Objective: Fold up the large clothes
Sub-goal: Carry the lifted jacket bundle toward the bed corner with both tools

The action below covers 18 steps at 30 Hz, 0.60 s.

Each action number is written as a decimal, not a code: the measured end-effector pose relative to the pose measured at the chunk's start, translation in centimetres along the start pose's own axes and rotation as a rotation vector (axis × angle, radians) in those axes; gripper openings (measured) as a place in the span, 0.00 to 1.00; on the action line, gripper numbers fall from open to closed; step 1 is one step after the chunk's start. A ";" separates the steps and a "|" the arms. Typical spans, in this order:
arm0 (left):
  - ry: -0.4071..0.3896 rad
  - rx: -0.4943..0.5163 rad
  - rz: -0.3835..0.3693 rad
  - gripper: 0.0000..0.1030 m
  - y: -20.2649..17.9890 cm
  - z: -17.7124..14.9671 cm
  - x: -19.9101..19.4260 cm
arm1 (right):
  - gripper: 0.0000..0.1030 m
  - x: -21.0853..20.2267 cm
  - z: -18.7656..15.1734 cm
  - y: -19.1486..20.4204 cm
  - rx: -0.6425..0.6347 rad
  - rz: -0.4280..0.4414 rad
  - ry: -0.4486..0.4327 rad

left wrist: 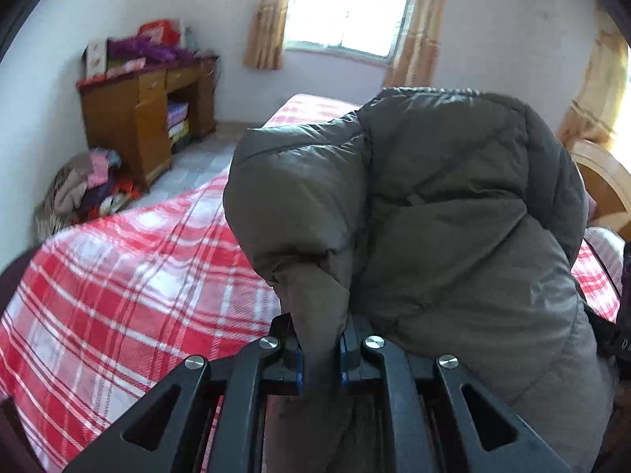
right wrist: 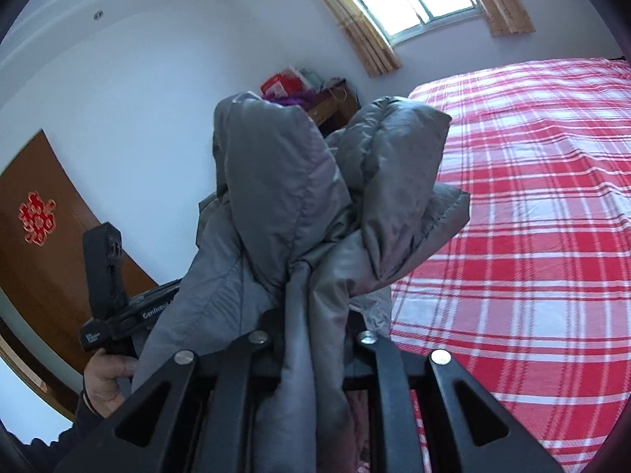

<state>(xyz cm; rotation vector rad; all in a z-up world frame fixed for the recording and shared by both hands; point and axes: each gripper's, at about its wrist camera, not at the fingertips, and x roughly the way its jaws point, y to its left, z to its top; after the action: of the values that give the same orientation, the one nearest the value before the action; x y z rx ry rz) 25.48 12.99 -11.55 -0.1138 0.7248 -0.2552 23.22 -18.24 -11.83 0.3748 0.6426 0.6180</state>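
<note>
A: Jacket (left wrist: 453, 213) first: we see a grey padded one, bunched and lifted above the bed (left wrist: 130, 276), not lying flat on it.

B: Agreed. In the left wrist view the left claw (left wrist: 320, 354) is pinching a fold of the jacket; the cloth runs down between its blue pads (left wrist: 344, 358) and the bulk of the garment rises just beyond, filling the right half of the view.

A: And the right claw (right wrist: 315, 339)?

B: Also nipped tight on the jacket. In the right wrist view a gathered strip of cloth passes between its fingers, and two puffy lobes stand up above the grip.

A: To the left of that, we can make out the other device and a hand (right wrist: 103, 382) gripping its handle, partly hidden by the cloth.

B: Yes. The bed wears a red and white checked sheet, and it lies to the right in the right wrist view, to the left and below in the left wrist view.

A: Further off we see a wooden cabinet (left wrist: 146, 118) against the far wall, with purple and red things stacked on top.

B: A pile of clothes (left wrist: 86, 189) sits on the floor near it, to its left. A window (left wrist: 349, 12) with tan curtains (left wrist: 268, 15) is in the far wall, and a brown door (right wrist: 47, 236) with a red ornament (right wrist: 36, 217) shows at the left in the right wrist view.
</note>
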 end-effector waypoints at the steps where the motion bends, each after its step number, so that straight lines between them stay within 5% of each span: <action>1: 0.016 -0.008 0.006 0.11 0.6 -0.2 1.0 | 0.16 0.9 -0.1 0.0 -0.008 -0.018 0.011; 5: 0.053 -0.008 0.059 0.12 2.2 -1.2 4.0 | 0.16 5.0 -0.7 -2.5 0.043 -0.074 0.072; 10: 0.051 -0.029 0.143 0.48 3.2 -2.3 5.3 | 0.16 7.3 -1.8 -4.1 0.073 -0.108 0.126; 18: 0.027 -0.053 0.216 0.77 4.3 -3.6 6.1 | 0.19 8.9 -2.8 -5.7 0.086 -0.156 0.150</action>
<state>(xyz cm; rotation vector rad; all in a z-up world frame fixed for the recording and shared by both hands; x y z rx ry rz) 28.27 15.45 -18.95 -0.0818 0.7645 -0.0313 29.44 -16.50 -20.70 0.3569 0.8358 0.4729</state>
